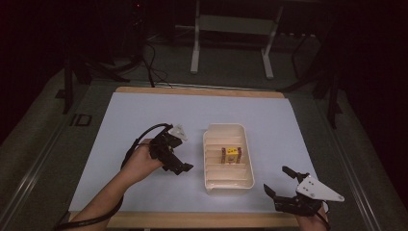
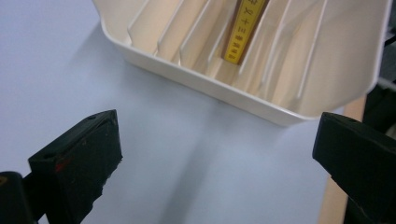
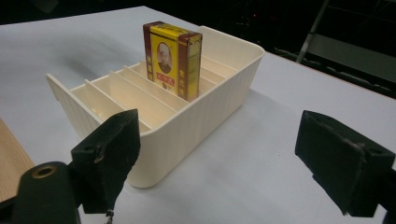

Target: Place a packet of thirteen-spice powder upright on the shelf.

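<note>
1. The white table sheet carries the cream slotted tray.
2. The yellow-and-maroon box stands upright in a middle slot.
3. Left gripper, beside the tray, gapes empty; draw it straight away, judging clearance from the rim.
4. Right gripper also gapes empty; hold it still.

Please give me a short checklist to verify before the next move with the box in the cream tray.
1. Box stands upright in a slot of the tray: ok.
2. Left claw open, holds nothing: ok.
3. Right claw open, holds nothing: ok.
4. Both claws apart from the tray: ok.
5. Tray lies fully on the white mat: ok.
6. Box fits tightly between the dividers: cannot tell.
</note>
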`<state>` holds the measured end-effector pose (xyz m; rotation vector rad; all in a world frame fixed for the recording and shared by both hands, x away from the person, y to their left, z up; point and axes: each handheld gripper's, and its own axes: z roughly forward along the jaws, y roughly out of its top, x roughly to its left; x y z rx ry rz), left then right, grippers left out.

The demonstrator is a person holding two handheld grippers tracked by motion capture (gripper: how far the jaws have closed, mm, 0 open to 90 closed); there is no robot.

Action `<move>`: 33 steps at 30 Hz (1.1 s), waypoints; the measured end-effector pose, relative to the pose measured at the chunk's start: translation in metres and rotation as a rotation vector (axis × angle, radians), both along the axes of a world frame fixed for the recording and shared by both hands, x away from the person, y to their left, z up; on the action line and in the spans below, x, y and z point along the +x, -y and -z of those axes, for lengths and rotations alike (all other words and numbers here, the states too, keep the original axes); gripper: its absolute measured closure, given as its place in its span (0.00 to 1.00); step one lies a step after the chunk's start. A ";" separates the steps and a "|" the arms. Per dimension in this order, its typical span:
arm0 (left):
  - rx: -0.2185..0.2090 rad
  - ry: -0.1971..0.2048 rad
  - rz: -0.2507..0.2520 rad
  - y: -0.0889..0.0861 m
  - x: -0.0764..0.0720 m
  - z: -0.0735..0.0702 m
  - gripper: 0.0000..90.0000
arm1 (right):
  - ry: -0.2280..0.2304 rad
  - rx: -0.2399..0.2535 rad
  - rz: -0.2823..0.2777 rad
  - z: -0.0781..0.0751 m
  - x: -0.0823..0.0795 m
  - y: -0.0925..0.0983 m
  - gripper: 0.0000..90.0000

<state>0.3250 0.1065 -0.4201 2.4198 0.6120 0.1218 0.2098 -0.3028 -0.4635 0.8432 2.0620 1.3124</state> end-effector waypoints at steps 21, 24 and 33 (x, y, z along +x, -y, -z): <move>-0.184 -0.023 -0.180 -0.069 -0.041 0.032 0.02 | 0.013 -0.003 0.028 0.000 -0.001 0.000 0.16; -0.210 -0.023 -0.193 -0.073 -0.045 0.035 0.02 | 0.013 -0.002 0.030 0.000 -0.001 -0.001 0.16; -0.259 -0.021 -0.255 -0.094 -0.064 0.047 0.02 | 0.036 -0.005 0.062 -0.001 -0.003 0.000 0.16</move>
